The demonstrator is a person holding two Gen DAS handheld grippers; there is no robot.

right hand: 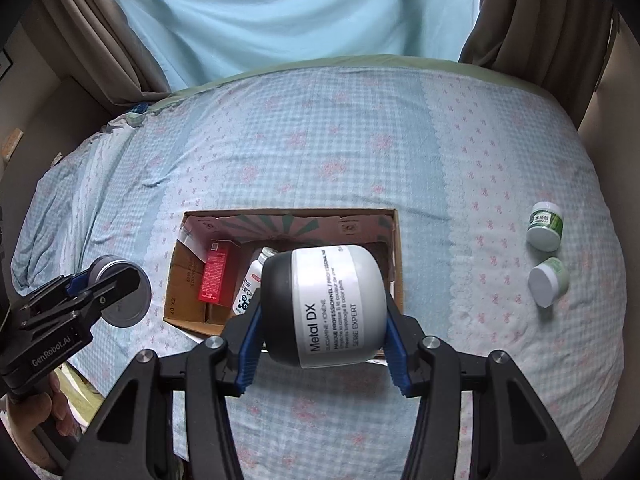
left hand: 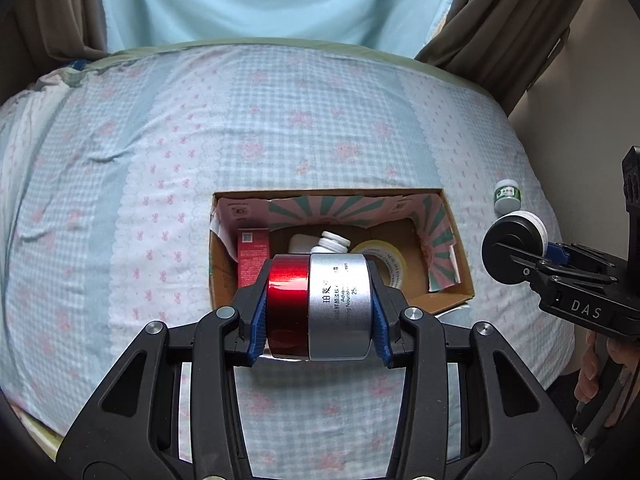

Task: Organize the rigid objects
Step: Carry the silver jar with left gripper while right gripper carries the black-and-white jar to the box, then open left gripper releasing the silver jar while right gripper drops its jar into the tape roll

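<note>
My left gripper [left hand: 318,320] is shut on a red and silver cream jar [left hand: 320,308], held on its side just above the near edge of an open cardboard box [left hand: 460,264]. My right gripper [right hand: 322,338] is shut on a black and white Metal DX tub [right hand: 332,308], also hanging over that cardboard box [right hand: 180,280]. Inside the box lie a red carton [right hand: 214,276], a white bottle [right hand: 250,284] and a roll of yellowish tape [left hand: 386,256]. Two small green and white jars [right hand: 545,230] [right hand: 547,280] rest on the bedsheet to the box's right.
The box sits on a bed with a blue checked sheet [left hand: 280,128]. Pale blue and brown curtains [left hand: 492,12] hang behind it. The bed's right edge drops off beside a beige wall [left hand: 580,80]. A hand [right hand: 60,408] grips the left tool's handle.
</note>
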